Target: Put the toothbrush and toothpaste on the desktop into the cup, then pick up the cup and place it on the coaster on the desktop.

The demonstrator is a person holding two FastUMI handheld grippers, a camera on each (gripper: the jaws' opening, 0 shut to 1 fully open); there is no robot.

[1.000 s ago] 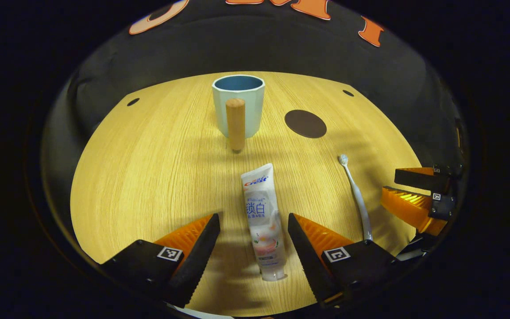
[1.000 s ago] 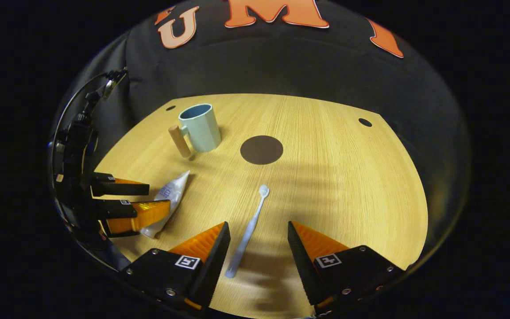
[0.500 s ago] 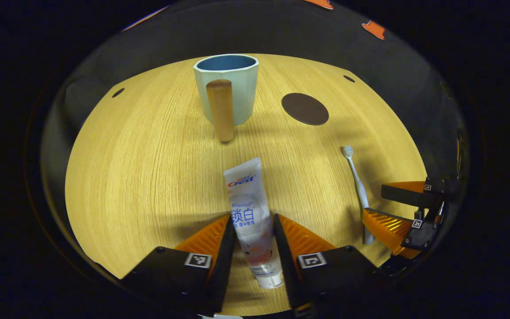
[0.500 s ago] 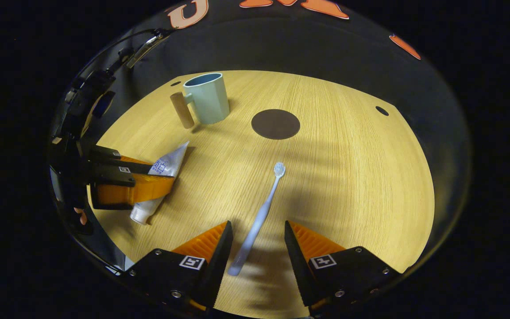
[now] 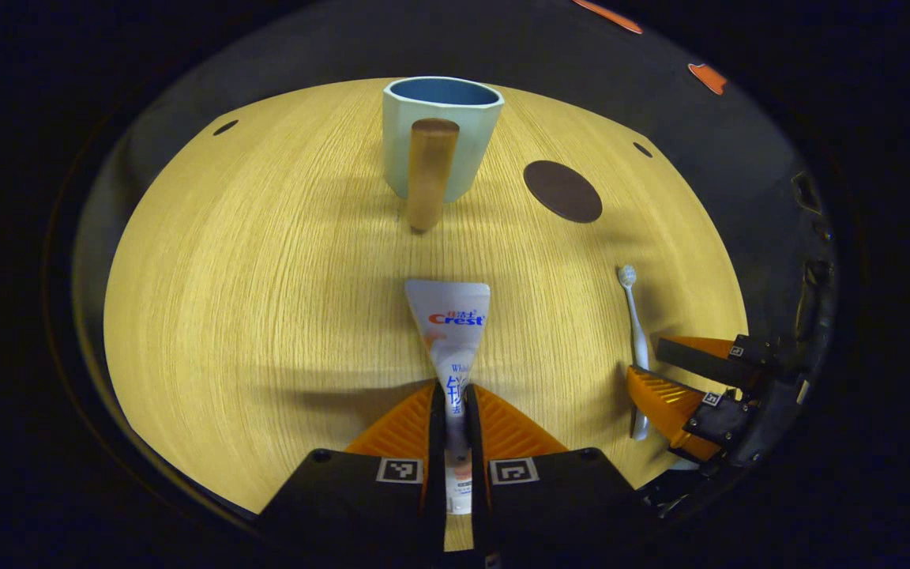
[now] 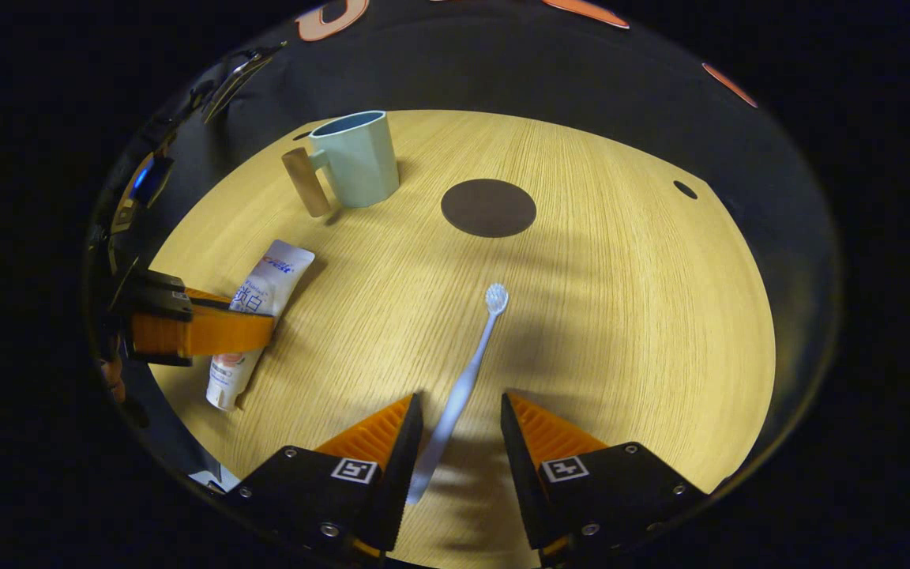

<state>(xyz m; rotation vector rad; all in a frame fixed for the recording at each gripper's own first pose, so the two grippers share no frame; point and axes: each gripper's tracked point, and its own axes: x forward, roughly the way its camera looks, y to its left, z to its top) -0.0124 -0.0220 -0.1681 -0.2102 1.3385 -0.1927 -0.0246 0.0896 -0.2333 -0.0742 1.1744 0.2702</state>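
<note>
Now the toothpaste (image 5: 450, 332) is pinched between the fingers of the left claw (image 5: 455, 411), which is closed on the tube's lower half; the flat crimped end points toward the cup (image 5: 441, 136), and the cap end is seen low between the fingers. In the right gripper view the same tube (image 6: 253, 304) is seen lying near the bench's left edge, with the left claw (image 6: 210, 332) clamped across it.

The right claw (image 6: 455, 431) is held partly open, its fingers set on either side of the toothbrush (image 6: 467, 371) handle; whether they touch it cannot be told. The toothbrush lies flat on the bench (image 6: 621, 300), bristles pointing toward the far edge. In the left gripper view the toothbrush (image 5: 634, 324) is seen near the right edge, with the right claw (image 5: 672, 379) at its handle end.

The cup stands upright near the far edge, its wooden handle (image 5: 428, 174) turned toward the left claw. The coaster (image 5: 562, 191) lies flat just beside the cup, apart from it, with nothing on it.
</note>
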